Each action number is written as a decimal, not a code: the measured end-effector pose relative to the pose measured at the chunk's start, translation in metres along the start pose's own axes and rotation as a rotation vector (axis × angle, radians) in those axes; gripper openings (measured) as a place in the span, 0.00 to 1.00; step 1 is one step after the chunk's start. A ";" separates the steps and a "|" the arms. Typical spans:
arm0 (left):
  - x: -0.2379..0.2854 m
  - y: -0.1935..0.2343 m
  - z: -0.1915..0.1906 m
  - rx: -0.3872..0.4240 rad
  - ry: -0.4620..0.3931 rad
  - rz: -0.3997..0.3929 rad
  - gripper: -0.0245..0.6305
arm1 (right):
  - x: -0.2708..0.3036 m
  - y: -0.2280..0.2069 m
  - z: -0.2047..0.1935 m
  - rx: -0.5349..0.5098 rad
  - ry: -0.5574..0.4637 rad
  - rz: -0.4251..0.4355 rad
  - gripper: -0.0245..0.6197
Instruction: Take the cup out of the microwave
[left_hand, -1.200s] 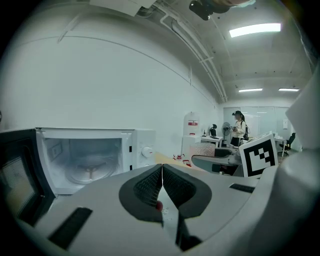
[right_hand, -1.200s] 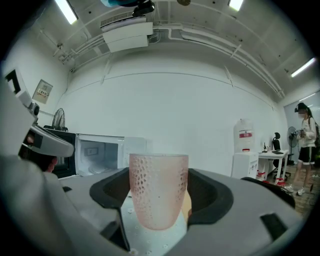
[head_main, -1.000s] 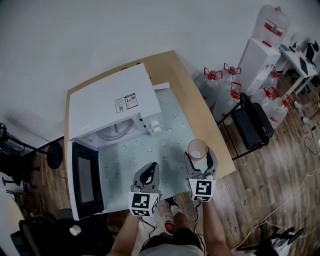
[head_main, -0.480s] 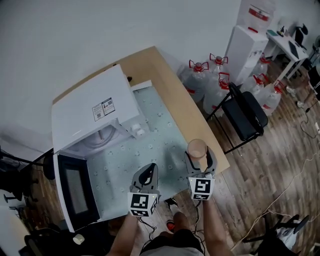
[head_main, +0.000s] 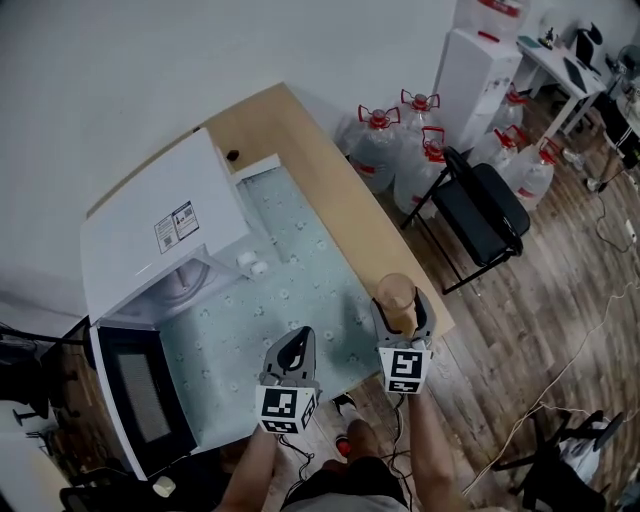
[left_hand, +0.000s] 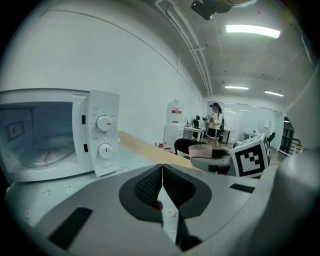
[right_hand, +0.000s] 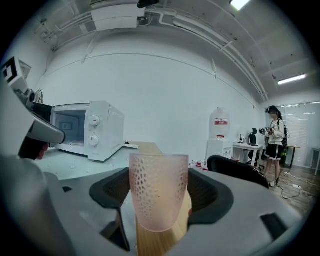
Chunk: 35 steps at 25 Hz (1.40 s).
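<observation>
A pink dimpled cup (head_main: 395, 293) (right_hand: 159, 185) stands upright between the jaws of my right gripper (head_main: 399, 312) (right_hand: 159, 202), which is shut on it above the table's wooden right edge (head_main: 408, 268). The cup also shows in the left gripper view (left_hand: 201, 150). My left gripper (head_main: 296, 349) (left_hand: 161, 187) is shut with nothing in it, its jaws touching, over the patterned mat (head_main: 290, 285). The white microwave (head_main: 160, 235) (left_hand: 55, 135) (right_hand: 87, 130) sits at the far left with its door (head_main: 140, 398) swung open and its glass turntable bare.
Right of the table stand a black chair (head_main: 478, 212), several water bottles (head_main: 400, 150) and a white water dispenser (head_main: 478, 60) (right_hand: 218, 137). A person (right_hand: 275, 145) stands far off at desks. Cables lie on the wood floor (head_main: 560, 300).
Both grippers and the view have shifted right, away from the microwave. The cup, still held, now hangs over the table's right edge rather than the mat.
</observation>
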<state>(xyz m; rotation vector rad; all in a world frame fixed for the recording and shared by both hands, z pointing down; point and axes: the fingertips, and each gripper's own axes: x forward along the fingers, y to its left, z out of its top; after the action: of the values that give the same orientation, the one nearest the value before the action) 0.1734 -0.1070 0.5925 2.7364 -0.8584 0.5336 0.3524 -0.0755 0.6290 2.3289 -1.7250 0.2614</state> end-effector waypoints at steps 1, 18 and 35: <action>0.002 -0.001 -0.002 -0.001 0.004 -0.004 0.07 | 0.001 -0.001 -0.003 0.000 0.005 -0.003 0.60; 0.008 -0.009 -0.020 -0.008 0.030 -0.030 0.07 | -0.005 -0.011 -0.026 -0.003 0.032 -0.041 0.60; -0.016 -0.005 0.012 0.007 -0.033 0.013 0.07 | -0.016 -0.008 0.015 -0.022 -0.013 -0.005 0.60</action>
<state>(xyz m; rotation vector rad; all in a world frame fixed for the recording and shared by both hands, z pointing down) 0.1672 -0.0988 0.5746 2.7550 -0.8849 0.4957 0.3556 -0.0624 0.6097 2.3239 -1.7188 0.2252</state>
